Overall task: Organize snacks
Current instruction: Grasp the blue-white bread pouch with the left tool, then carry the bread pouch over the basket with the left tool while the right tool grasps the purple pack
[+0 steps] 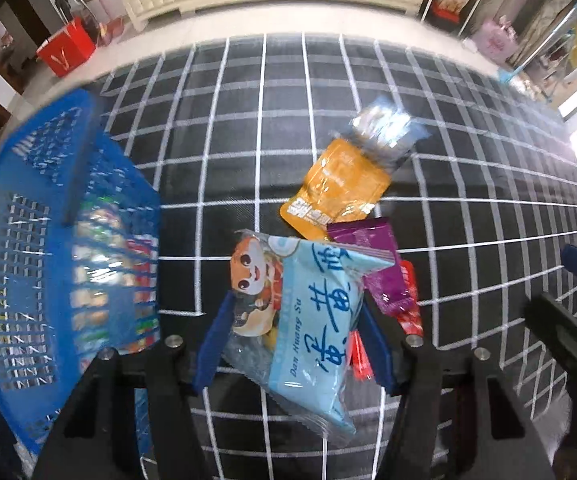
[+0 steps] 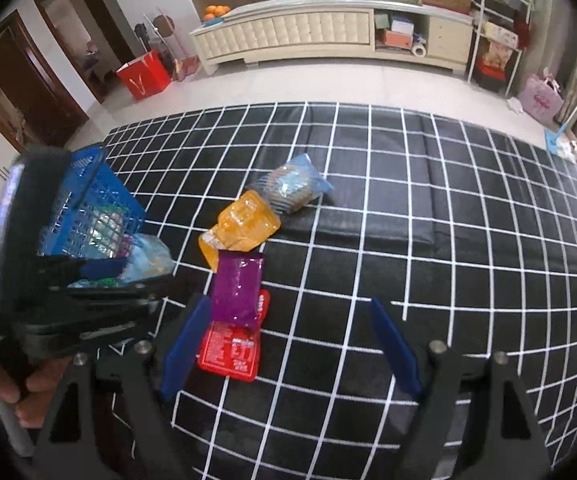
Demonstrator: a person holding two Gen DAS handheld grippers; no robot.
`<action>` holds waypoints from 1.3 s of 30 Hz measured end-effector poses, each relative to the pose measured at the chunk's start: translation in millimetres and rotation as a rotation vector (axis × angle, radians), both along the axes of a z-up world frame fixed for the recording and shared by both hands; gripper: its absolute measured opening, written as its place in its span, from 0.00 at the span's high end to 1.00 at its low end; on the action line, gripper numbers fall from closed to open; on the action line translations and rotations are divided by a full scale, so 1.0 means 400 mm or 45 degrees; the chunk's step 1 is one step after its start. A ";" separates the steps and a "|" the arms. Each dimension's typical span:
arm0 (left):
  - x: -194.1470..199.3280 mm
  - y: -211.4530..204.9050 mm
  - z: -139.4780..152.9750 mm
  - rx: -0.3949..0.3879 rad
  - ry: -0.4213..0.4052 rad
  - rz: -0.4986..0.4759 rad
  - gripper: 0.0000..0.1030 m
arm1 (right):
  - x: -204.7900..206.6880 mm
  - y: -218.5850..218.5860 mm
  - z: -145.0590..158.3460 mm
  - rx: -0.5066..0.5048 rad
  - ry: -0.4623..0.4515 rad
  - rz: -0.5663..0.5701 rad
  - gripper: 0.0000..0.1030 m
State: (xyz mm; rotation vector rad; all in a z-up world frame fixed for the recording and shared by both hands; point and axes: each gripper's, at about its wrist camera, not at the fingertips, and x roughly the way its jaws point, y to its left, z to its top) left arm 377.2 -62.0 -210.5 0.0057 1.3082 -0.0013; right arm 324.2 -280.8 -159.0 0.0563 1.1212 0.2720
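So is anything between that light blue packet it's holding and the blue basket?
Nothing visible. The left gripper grips the light blue packet above the checked cloth, and only bare cloth lies between it and the blue basket beside it.

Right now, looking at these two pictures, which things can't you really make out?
- Blue basket contents: left wrist view, motion blur and the mesh wall hide them.
- Red packet: right wrist view, the purple packet covers its top; print too small.
- Far biscuit pack: left wrist view, blurred.
- Light blue packet in the left gripper: lower end hidden behind the fingers.
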 end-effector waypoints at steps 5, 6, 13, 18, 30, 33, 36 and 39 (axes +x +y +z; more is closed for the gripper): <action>-0.025 0.002 0.152 -0.031 -0.145 -0.005 0.43 | -0.016 0.022 0.038 0.029 0.007 -0.022 0.18; -0.043 0.016 0.189 -0.040 -0.190 -0.002 0.43 | -0.020 0.033 0.048 0.033 0.000 -0.018 0.18; -0.112 0.110 0.328 -0.049 -0.330 0.043 0.43 | -0.025 0.106 0.078 0.011 -0.050 -0.047 0.18; -0.140 0.203 0.359 -0.095 -0.379 0.162 0.44 | 0.011 0.165 0.019 -0.035 0.020 -0.062 0.18; -0.138 0.338 0.281 -0.063 -0.343 0.328 0.44 | 0.099 0.294 -0.177 -0.221 0.162 -0.040 0.18; -0.122 0.351 0.244 -0.075 -0.305 0.317 0.44 | 0.110 0.298 -0.208 -0.286 0.163 -0.040 0.18; -0.114 0.363 0.218 -0.089 -0.275 0.319 0.44 | 0.118 0.301 -0.241 -0.315 0.193 -0.036 0.19; -0.115 0.378 0.195 -0.121 -0.245 0.323 0.44 | 0.120 0.308 -0.261 -0.305 0.220 -0.011 0.37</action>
